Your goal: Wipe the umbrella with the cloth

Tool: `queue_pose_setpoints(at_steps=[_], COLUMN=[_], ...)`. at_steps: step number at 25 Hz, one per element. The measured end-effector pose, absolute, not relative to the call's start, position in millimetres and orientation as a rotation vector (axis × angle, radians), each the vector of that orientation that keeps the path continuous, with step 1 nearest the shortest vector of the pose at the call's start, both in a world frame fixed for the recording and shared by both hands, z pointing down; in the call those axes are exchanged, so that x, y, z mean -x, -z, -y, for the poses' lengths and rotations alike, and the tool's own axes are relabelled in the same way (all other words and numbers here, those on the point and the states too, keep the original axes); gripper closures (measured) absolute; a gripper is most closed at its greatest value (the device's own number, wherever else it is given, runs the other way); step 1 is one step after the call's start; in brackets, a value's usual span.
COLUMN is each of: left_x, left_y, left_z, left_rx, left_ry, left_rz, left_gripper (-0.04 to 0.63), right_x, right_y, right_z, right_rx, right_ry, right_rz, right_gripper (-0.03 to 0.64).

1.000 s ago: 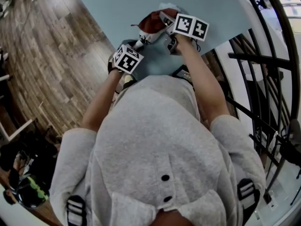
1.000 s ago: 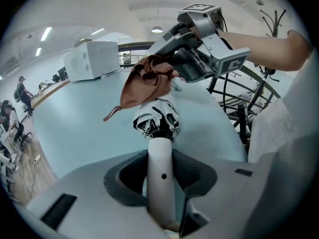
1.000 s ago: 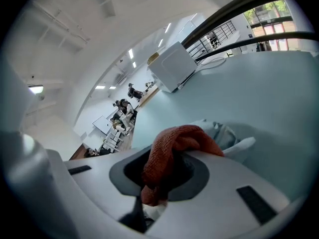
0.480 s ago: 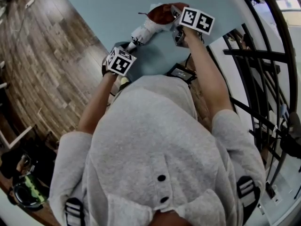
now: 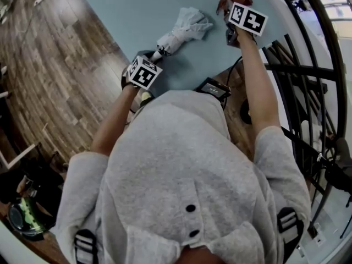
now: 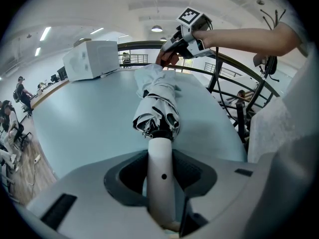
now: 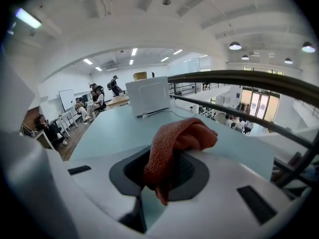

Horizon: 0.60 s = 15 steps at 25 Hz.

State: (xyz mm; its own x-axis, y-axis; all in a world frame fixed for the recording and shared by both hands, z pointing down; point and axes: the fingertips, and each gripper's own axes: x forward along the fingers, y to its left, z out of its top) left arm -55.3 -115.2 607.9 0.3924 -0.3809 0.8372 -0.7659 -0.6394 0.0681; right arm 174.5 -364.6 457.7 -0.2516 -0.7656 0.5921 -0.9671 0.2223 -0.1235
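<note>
Folded white umbrella (image 5: 181,31) lay on the pale blue table (image 5: 121,15), canopy end pointing away from the person. Left gripper (image 6: 160,195) was clamped on the umbrella's white handle (image 6: 160,158) at its near end. Right gripper (image 7: 159,178) pinched a reddish-orange cloth (image 7: 177,143), held clear of the umbrella, off to the right of its canopy end. White box-like appliance (image 6: 92,59) stood beyond the umbrella, well apart; its inside couldn't be seen.
</note>
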Motion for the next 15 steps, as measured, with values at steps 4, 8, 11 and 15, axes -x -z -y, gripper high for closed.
queue_pose_setpoints(at_steps=[4, 8, 11, 15], left_x=[55.4, 54.0, 58.3, 55.6], left_y=[-607.9, -606.0, -607.0, -606.6], left_z=[114.7, 116.2, 112.2, 114.4], left_rx=[-2.208, -2.215, -2.208, -2.210], left_ry=[-1.155, -1.149, -1.154, -1.153], left_rz=[0.979, 0.979, 0.984, 0.990], left_gripper=[0.439, 0.439, 0.439, 0.439], right_x=[-154.5, -92.1, -35.8, 3.1], right_y=[-441.6, -458.0, -488.1, -516.9], right_z=[375.6, 357.6, 321.0, 281.1], right_rx=[-1.519, -1.198, -0.882, -0.611], right_ry=[-0.520, -0.406, -0.337, -0.327], right_rz=[2.139, 2.168, 2.157, 2.110], right_gripper=[0.546, 0.546, 0.546, 0.546])
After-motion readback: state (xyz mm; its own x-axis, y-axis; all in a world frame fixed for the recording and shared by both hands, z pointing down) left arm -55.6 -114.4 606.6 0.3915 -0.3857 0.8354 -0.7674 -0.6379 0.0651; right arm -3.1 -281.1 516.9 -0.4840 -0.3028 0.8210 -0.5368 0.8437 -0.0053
